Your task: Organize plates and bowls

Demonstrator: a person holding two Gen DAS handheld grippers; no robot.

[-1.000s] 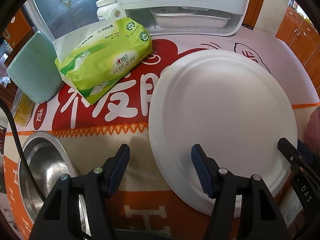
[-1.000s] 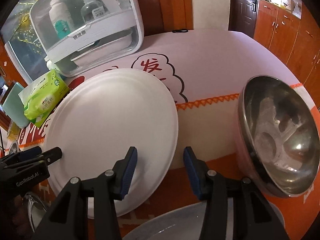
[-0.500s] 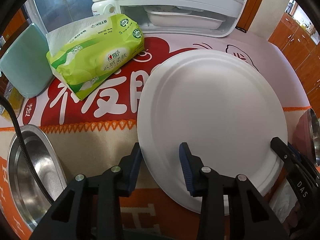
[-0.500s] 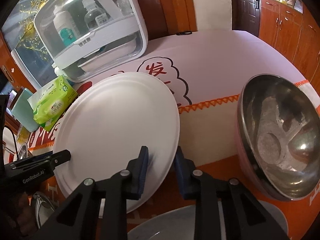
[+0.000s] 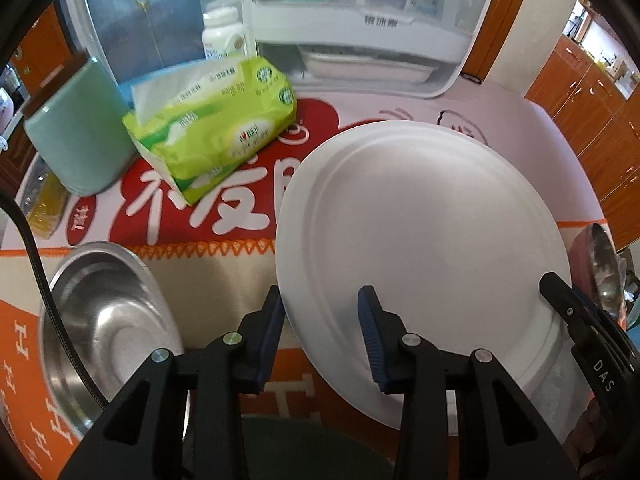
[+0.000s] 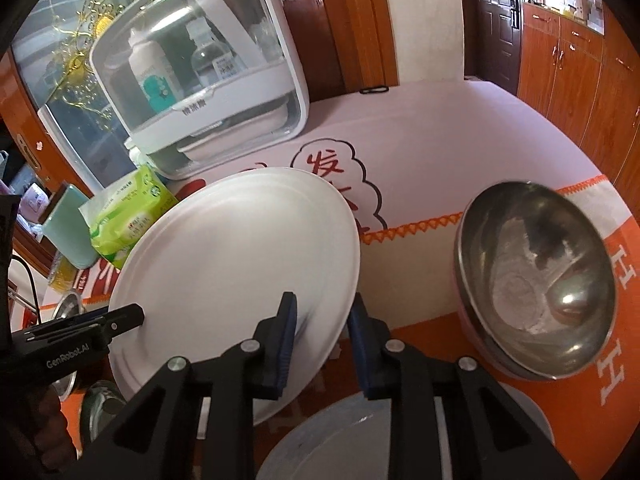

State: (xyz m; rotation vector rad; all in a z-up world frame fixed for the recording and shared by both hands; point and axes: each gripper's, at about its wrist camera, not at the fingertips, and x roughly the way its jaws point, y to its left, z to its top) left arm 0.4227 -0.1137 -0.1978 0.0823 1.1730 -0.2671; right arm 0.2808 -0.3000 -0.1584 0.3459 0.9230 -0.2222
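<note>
A large white plate [image 5: 420, 220] hangs tilted above the red and orange tablecloth [image 5: 224, 264], held from both sides. My left gripper [image 5: 320, 308] is shut on its near left rim, one pad above and one below. My right gripper [image 6: 323, 312] is shut on the plate's [image 6: 240, 260] near right rim. Each gripper shows in the other's view: the right one [image 5: 560, 292] at the plate's right edge, the left one [image 6: 132, 316] at its left edge. A steel bowl [image 5: 100, 320] sits at the left, and a second steel bowl [image 6: 536, 288] with a pink outside at the right.
A grey plate [image 6: 340, 432] lies under my right gripper. A green tissue pack [image 5: 216, 136], a teal container [image 5: 76, 132] and a white bottle [image 5: 222, 36] stand at the back left. A white cabinet with a clear lid [image 6: 200, 92] fills the back.
Both grippers closed onto the white plate's rim, then rose with it. The plate has come up off the cloth and tilts toward the cameras.
</note>
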